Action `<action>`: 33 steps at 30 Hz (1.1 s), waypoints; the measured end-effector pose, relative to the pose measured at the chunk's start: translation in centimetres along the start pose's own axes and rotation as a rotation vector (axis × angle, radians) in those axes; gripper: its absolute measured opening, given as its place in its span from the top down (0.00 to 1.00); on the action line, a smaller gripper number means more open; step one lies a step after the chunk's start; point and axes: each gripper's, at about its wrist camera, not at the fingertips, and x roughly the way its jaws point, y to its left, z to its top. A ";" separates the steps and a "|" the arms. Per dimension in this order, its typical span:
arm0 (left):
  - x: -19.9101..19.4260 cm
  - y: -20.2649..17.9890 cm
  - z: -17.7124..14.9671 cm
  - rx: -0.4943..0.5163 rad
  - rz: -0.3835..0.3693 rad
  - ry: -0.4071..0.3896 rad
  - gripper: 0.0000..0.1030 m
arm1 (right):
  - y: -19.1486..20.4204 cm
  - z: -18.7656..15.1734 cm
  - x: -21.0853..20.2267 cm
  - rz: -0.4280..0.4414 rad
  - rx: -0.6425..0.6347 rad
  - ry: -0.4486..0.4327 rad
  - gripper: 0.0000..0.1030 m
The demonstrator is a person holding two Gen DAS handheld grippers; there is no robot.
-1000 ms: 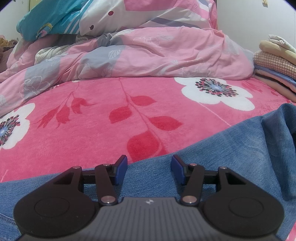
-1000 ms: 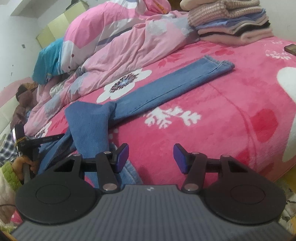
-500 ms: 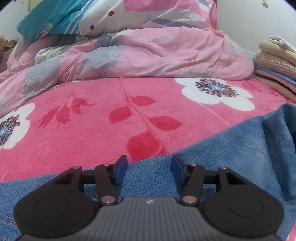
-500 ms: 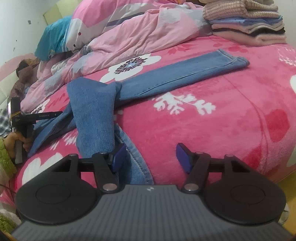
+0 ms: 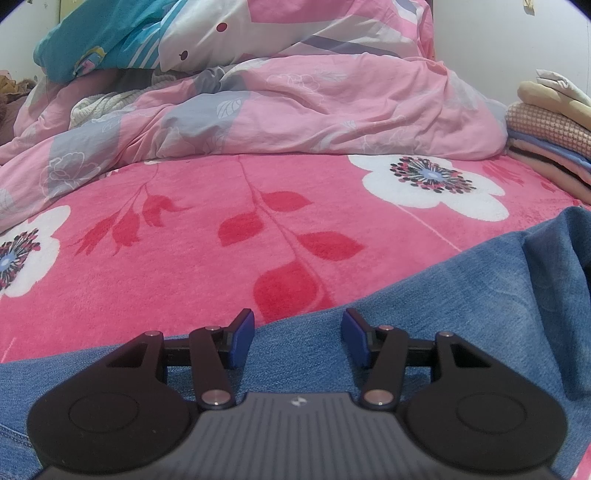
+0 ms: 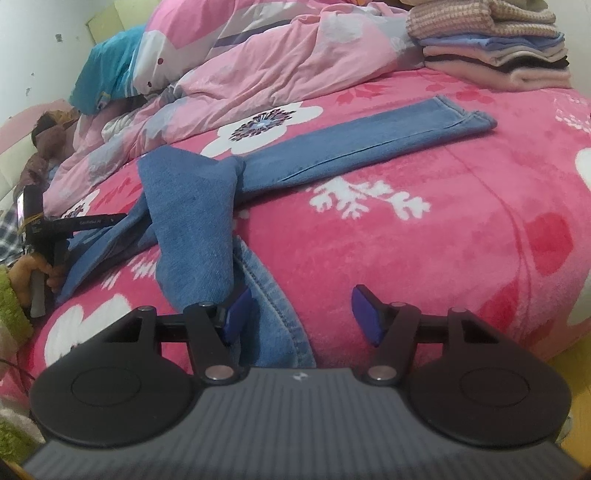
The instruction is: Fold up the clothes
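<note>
Blue jeans point(image 6: 354, 140) lie on the pink flowered blanket point(image 6: 461, 229), one leg stretched toward the back right. Another part point(image 6: 188, 221) is folded over toward the bed's front. My right gripper point(image 6: 301, 314) stands open at the front edge. A lighter denim edge with a seam point(image 6: 273, 306) lies between its fingers, close to the left pad, not pinched. In the left wrist view, my left gripper point(image 5: 297, 336) hangs open just above the denim point(image 5: 461, 295) with nothing gripped. A hand point(image 6: 26, 273) holds that tool at the far left.
A crumpled pink duvet point(image 5: 295, 103) and a teal pillow point(image 5: 103, 33) fill the back of the bed. Folded clothes point(image 6: 495, 55) are stacked at the back right. The bed's front edge drops to a yellow floor point(image 6: 580, 413), with a green rug point(image 6: 14, 317) at the left.
The right gripper has rolled level and come closer to the denim edge at the bed's front, with its jaws slightly wider. The left gripper has stayed put.
</note>
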 end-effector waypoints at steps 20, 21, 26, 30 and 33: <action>0.0 0.0 0.0 0.000 0.000 -0.001 0.47 | 2.2 -0.5 -1.0 0.064 -0.104 -0.025 0.88; 0.0 0.0 0.0 0.000 0.000 -0.001 0.47 | 2.4 -0.5 -1.2 0.064 -0.110 -0.034 0.88; 0.0 0.0 0.0 0.000 0.000 -0.001 0.48 | 2.9 -0.2 -1.9 0.051 -0.142 -0.068 0.88; 0.0 0.0 -0.1 0.000 0.001 -0.002 0.47 | 3.1 0.0 -2.5 0.032 -0.158 -0.089 0.88; 0.0 0.0 -0.1 0.000 0.001 -0.002 0.47 | 3.1 0.1 -2.8 0.017 -0.162 -0.101 0.88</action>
